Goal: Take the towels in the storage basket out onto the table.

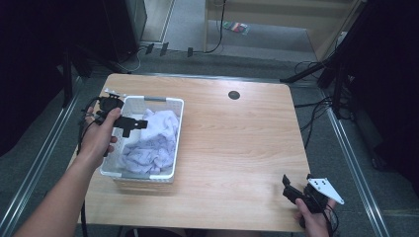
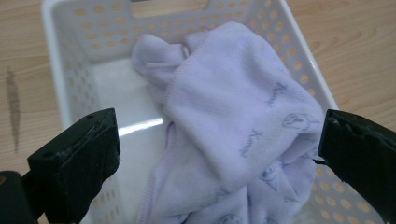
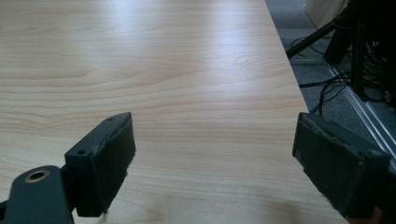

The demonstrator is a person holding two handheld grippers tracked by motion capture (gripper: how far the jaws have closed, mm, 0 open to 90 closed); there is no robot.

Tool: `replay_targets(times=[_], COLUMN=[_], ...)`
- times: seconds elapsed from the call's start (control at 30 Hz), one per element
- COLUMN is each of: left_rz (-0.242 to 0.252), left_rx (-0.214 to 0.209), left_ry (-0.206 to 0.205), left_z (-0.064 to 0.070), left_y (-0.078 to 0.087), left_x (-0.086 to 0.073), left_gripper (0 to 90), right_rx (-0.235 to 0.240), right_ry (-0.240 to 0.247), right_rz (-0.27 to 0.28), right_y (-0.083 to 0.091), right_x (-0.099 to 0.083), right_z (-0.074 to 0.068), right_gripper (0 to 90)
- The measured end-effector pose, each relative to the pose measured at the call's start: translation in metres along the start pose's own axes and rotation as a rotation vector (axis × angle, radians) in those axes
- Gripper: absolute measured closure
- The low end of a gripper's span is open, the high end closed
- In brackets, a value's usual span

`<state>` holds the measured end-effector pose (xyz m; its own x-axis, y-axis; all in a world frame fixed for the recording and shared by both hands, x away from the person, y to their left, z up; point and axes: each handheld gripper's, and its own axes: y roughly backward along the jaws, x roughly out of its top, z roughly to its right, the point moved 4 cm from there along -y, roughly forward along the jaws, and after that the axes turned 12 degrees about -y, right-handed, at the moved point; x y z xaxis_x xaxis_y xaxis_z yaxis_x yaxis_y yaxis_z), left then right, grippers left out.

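1 white basket point(image 1: 174, 148), 1 lilac cloth point(image 2: 233, 121) inside, 2 grippers, left gripper point(image 2: 217, 154) and right gripper point(image 3: 215, 158), jaws wide apart, empty

A light wooden table point(image 1: 232, 148) carries a white perforated basket point(image 1: 175, 140) near its left edge, resting flat on the top. A small dark round spot point(image 1: 234, 95), perhaps a cable hole, sits near the far edge. The wood to the right of the basket shows bare grain.
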<state>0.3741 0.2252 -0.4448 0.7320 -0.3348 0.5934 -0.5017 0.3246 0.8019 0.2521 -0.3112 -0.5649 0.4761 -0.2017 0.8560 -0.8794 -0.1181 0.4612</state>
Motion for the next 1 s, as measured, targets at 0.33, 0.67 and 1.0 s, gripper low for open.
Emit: replay_targets(times=[0.33,0.67,1.0], left_rz=[-0.162,-0.272,-0.382], left_rx=[-0.082,-0.089,0.019], left_ry=[-0.068,-0.067,-0.114], left_z=[0.028,0.040,0.046], left_y=[-0.027,-0.059,-0.080], left_x=[-0.001,-0.020,-0.033], left_gripper=[0.0,0.0,0.0], right_rx=[0.005,0.007,0.009], right_ry=[0.001,-0.001,-0.003], right_rz=[-0.004,-0.006,-0.010], right_y=[0.000,0.000,0.000], right_x=[0.000,0.000,0.000], right_z=[0.000,0.000,0.000], right_gripper=[13.3,13.3,13.2])
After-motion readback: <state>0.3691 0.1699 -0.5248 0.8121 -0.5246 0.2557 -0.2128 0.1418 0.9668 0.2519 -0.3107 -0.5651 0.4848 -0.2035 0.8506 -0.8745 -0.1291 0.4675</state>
